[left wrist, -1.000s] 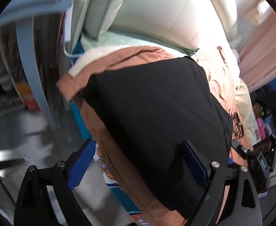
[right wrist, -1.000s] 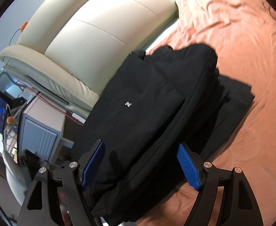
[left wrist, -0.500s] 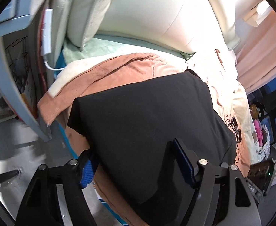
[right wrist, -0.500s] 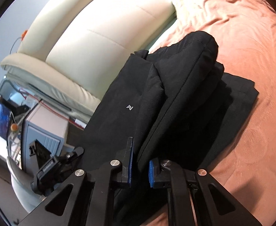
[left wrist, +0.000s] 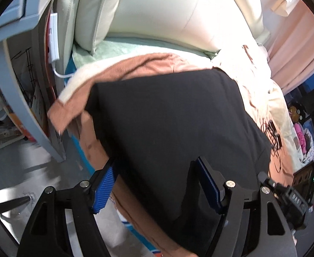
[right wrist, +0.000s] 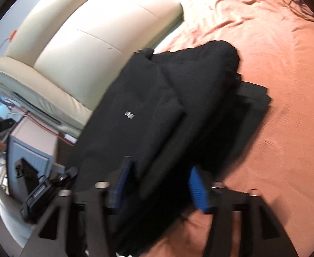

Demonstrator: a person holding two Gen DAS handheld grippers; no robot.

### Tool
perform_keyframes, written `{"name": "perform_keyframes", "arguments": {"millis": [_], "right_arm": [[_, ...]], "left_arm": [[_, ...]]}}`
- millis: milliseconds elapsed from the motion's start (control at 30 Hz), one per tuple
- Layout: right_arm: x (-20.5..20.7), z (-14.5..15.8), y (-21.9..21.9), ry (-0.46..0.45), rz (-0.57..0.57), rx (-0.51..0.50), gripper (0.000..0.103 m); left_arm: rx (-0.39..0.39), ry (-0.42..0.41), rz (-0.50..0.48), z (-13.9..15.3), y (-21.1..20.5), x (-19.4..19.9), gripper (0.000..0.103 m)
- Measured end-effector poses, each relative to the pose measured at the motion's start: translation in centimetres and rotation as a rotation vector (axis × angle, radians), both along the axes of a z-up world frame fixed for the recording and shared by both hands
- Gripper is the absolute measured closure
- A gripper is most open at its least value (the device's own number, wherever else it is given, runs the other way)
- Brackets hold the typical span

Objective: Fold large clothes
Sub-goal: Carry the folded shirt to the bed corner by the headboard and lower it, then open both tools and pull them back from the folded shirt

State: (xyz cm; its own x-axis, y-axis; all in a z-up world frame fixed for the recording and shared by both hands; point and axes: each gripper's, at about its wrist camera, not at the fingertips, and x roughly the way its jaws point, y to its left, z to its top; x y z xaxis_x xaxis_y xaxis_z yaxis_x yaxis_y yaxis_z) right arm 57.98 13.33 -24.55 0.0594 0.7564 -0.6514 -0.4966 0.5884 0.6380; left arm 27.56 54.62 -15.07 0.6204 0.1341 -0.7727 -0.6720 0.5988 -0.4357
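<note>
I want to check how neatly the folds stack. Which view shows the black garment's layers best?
The right wrist view: the black garment shows stacked folds, a small label and its edges on the orange blanket, though blurred. The left wrist view shows only one flat black panel, its layers hidden.

A black garment [right wrist: 157,107] lies folded into a thick, layered bundle on a salmon-pink bed cover [right wrist: 285,107], near the cream headboard [right wrist: 88,49]. A small pale label shows on its top layer. Flatter black layers stick out beneath on one side.
</note>
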Motion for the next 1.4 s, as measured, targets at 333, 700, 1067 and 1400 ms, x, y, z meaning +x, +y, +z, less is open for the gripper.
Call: {"name": "perform_keyframes", "arguments": {"millis": [333, 700, 1067, 1400], "right_arm": [[-2.9, 2.7, -4.2, -0.033, 0.022, -0.042, 0.031], [-7.7, 7.0, -13.1, -0.166, -0.004, -0.074, 0.017], [-11.0, 11.6, -21.7, -0.303, -0.084, -0.110, 0.001], [-15.7, 15.3, -28.7, -0.410, -0.174, -0.126, 0.000]], "left_arm": [[0.008, 0.002, -0.094, 1.2, -6.7, -1.1, 0.030], [0.098, -0.038, -0.123, 4.9, -15.1, -3.3, 0.030], [0.240, -0.132, -0.185, 10.0, -22.4, -5.7, 0.005], [0.298, -0.216, -0.273, 13.0, -27.5, -9.0, 0.002]]}}
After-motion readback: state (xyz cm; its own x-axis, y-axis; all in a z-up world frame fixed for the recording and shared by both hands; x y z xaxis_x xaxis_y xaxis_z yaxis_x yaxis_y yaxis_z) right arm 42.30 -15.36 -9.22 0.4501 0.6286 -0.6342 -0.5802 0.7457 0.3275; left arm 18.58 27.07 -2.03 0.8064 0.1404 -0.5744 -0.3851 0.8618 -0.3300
